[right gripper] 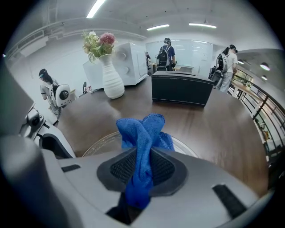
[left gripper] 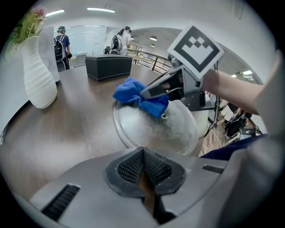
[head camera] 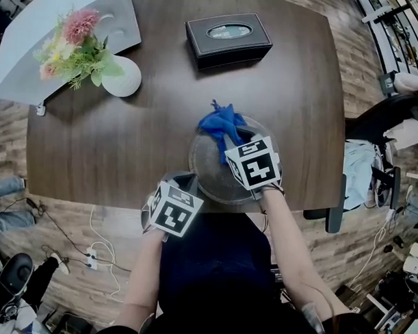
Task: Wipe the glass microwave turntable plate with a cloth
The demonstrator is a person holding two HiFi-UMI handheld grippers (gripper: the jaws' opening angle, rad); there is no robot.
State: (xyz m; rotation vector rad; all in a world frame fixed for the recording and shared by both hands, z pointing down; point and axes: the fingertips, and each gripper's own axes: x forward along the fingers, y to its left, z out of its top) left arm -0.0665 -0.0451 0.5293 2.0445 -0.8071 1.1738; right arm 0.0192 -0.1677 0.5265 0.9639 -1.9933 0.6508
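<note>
Pinches the cloth [right gripper: 140,133] in the right hand-held gripper [left gripper: 146,94], pressing it on the 12 o'clock rim of the glass plate [left gripper: 151,129] at 6 o'clock on the bench [head camera: 128,139] — with the left hand-held gripper [left gripper: 143,167] shut, empty, at its 7 o'clock, seemingly steadying.

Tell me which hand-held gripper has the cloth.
The right hand-held gripper: its jaws pinch the blue cloth. The left hand-held gripper has its jaws together with nothing between them.
</note>
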